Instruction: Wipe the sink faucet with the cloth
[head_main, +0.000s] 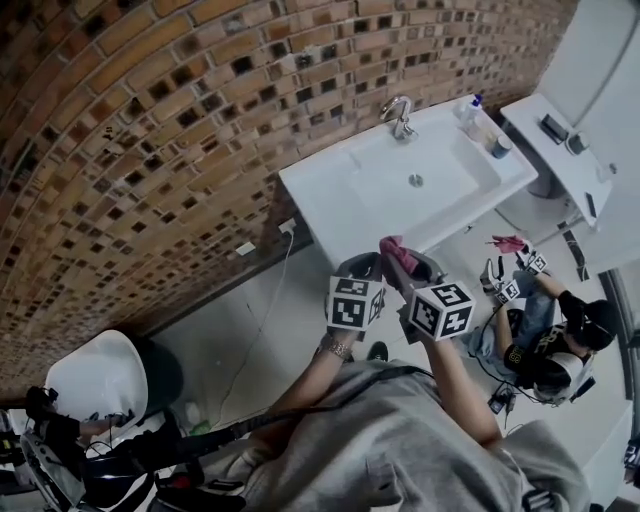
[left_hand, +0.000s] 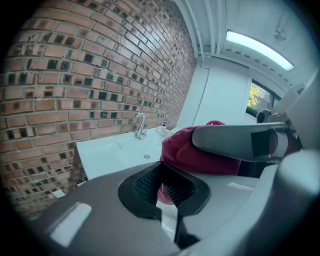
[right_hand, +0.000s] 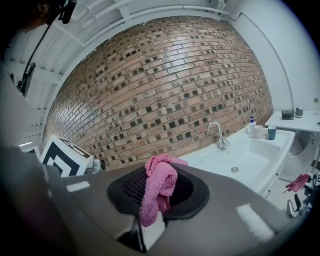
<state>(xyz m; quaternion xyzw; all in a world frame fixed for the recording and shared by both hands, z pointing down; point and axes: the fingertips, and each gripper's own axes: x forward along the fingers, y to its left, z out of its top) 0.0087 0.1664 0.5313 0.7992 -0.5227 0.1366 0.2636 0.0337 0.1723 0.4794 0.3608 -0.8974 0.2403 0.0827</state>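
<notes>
The right claw grips the cloth, its long axis hanging down. The left claw gapes slightly, empty.

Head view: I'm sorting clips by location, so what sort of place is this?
Most likely a bathroom or washroom: a white sink with a chrome faucet stands against a brick wall, with what looks like a soap bottle on its rim.

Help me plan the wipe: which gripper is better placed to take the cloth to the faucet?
Right. The right gripper has its jaws shut on the pink cloth, with the faucet ahead; the left gripper has jaws apart, empty.
</notes>
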